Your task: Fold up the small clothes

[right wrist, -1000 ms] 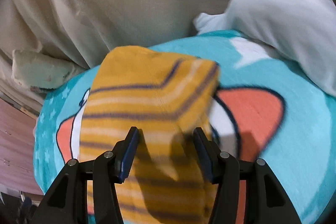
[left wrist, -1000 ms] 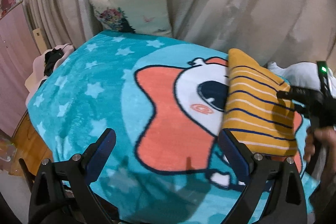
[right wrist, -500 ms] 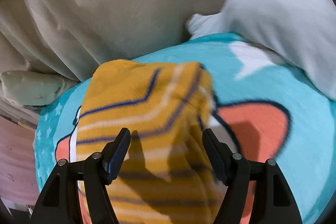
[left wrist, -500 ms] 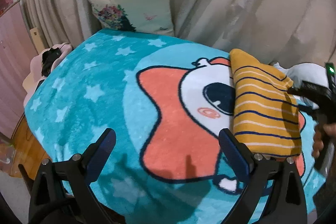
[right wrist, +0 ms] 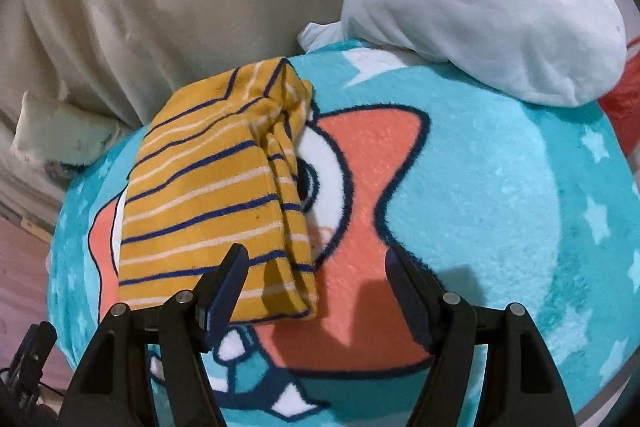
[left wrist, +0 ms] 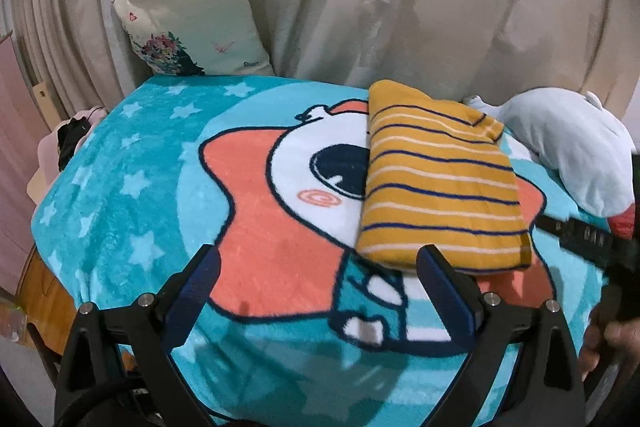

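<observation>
Left gripper [left wrist: 318, 291] held low over the cartoon blanket [left wrist: 132, 183], jaws spread wide on nothing, with the folded yellow striped garment [left wrist: 440, 187] lying flat at about 1 o'clock, its near edge just beyond the right fingertip. Right gripper [right wrist: 316, 287] likewise low and level, jaws parted and empty, garment [right wrist: 216, 195] at 11 o'clock, near hem by the left finger; white plush [right wrist: 480, 15] at 1 o'clock.

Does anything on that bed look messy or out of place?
Mostly tidy. The yellow striped garment lies folded on the teal cartoon blanket, but its right edge is bunched, with layers not lined up. Both grippers are open and hold nothing.
</observation>
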`<state>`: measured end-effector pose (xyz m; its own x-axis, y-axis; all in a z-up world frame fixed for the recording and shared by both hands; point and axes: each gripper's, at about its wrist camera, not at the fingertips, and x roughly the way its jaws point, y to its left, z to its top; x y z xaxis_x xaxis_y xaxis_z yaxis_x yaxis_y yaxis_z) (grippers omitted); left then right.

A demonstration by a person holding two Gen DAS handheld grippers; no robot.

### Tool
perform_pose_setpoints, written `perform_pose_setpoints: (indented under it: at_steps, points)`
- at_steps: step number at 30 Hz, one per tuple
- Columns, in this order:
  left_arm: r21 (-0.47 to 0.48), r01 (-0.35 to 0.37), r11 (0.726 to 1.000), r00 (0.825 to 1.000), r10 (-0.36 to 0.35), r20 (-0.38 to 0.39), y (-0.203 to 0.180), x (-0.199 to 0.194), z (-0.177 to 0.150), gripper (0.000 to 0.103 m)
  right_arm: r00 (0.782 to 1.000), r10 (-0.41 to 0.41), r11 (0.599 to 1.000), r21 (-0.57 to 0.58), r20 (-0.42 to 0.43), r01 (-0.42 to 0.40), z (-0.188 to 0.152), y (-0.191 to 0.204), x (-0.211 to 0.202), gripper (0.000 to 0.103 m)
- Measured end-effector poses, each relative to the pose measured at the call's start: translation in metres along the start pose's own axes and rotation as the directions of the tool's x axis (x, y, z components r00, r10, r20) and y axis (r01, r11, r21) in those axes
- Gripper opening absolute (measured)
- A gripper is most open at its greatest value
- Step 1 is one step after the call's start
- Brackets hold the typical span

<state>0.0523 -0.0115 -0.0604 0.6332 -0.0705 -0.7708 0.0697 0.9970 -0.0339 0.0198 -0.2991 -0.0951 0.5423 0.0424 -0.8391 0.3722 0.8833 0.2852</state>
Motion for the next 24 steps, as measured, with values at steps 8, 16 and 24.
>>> perform_pose_setpoints:
  at_steps: [8,16,24]
  points:
    - [-0.001,-0.064,0.998,0.997,0.064,0.042,0.019,-0.015,-0.002,0.098,0.998,0.048,0.99,-0.133,0.033,-0.043,0.077,0.057,0.027,0.073]
    - [-0.056,-0.135,0.989,0.99,0.136,0.022,0.062,-0.013,-0.002,0.098,0.991,0.003,0.998,-0.055,-0.135,-0.01,0.132,0.069,0.135,0.077]
    - [-0.069,-0.103,0.992,0.995,0.103,-0.002,0.059,0.0,0.007,0.098,1.0,0.018,0.996,-0.09,-0.014,-0.019,0.092,0.064,0.058,0.078]
